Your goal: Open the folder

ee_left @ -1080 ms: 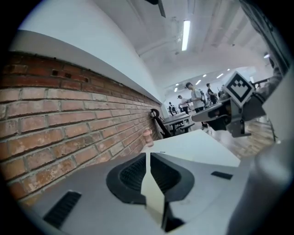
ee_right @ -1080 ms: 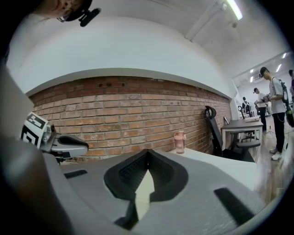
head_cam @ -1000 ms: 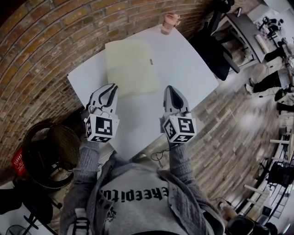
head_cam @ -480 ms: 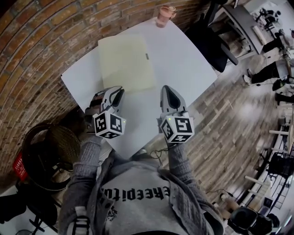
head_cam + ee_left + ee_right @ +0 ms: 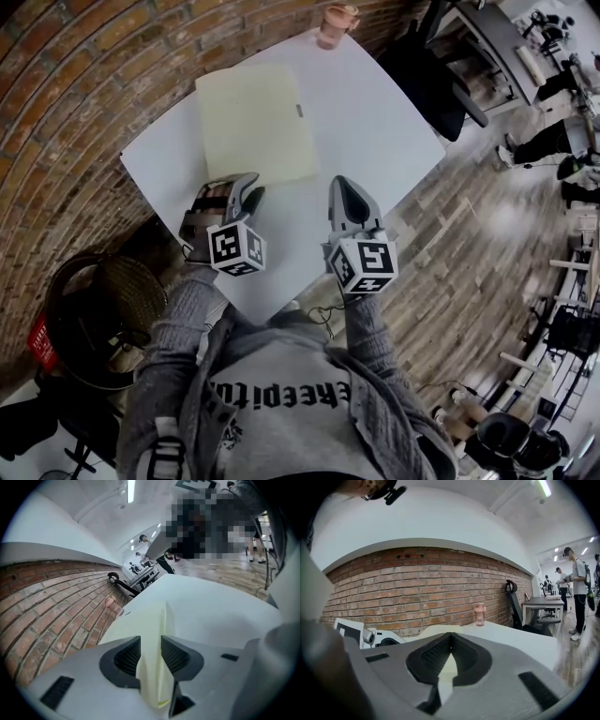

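Note:
A pale yellow folder [image 5: 253,122] lies shut and flat on the white table [image 5: 375,122], toward the brick wall. My left gripper [image 5: 246,189] is low at the folder's near edge, rolled to one side. In the left gripper view its jaws [image 5: 151,651] are opening, with the folder's near edge [image 5: 152,625] showing in the gap between the pads and nothing pressed. My right gripper [image 5: 343,185] hovers over bare table to the right of the folder. Its jaws [image 5: 450,637] meet at the tips, shut on nothing. The folder [image 5: 440,629] lies just beyond them.
A pink cup [image 5: 336,23] stands at the table's far corner. A black office chair [image 5: 436,94] is at the table's right side, and a round black wire basket [image 5: 103,309] sits on the floor at the left. A brick wall [image 5: 84,103] runs along the table's left.
My left gripper has sunk toward the table, rolled, and come up to the folder's near edge; its jaws have parted. The right gripper has barely moved.

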The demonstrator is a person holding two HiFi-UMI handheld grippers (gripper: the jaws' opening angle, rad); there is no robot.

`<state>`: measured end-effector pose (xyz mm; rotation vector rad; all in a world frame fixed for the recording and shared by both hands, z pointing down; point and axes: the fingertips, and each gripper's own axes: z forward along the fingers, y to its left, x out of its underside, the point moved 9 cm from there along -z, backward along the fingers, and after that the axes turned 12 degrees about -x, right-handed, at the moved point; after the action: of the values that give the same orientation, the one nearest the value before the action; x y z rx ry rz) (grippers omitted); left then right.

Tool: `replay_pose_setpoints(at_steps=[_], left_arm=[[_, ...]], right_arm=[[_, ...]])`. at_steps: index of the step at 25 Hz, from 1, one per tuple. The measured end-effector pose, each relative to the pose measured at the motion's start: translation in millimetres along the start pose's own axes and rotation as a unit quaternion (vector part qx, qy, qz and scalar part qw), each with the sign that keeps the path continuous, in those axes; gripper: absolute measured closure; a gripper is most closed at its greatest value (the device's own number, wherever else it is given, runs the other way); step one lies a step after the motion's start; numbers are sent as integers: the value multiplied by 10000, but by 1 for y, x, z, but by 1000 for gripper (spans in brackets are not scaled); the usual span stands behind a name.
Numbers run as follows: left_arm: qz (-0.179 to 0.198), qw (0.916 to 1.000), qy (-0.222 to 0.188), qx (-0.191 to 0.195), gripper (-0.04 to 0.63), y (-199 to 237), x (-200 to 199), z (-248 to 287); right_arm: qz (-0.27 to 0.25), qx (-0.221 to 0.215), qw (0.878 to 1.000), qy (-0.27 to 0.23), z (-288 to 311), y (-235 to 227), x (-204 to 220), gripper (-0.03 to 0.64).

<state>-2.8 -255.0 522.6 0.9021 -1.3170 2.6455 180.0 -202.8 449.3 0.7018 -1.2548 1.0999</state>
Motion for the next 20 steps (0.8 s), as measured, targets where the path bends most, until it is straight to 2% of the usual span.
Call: replay_pose_setpoints(at_steps=[8, 13, 20], left_arm=[[434, 9990, 92, -32, 485, -7, 0, 19], [494, 9987, 119, -5, 485, -9, -2, 26], [397, 9991, 138, 41, 502, -11, -2, 28]], right_arm=[[30, 160, 9999, 27, -3, -4, 4, 614], [65, 217, 9997, 55, -5, -8, 5, 614], [74, 241, 9997, 58, -3, -7, 7, 614]])
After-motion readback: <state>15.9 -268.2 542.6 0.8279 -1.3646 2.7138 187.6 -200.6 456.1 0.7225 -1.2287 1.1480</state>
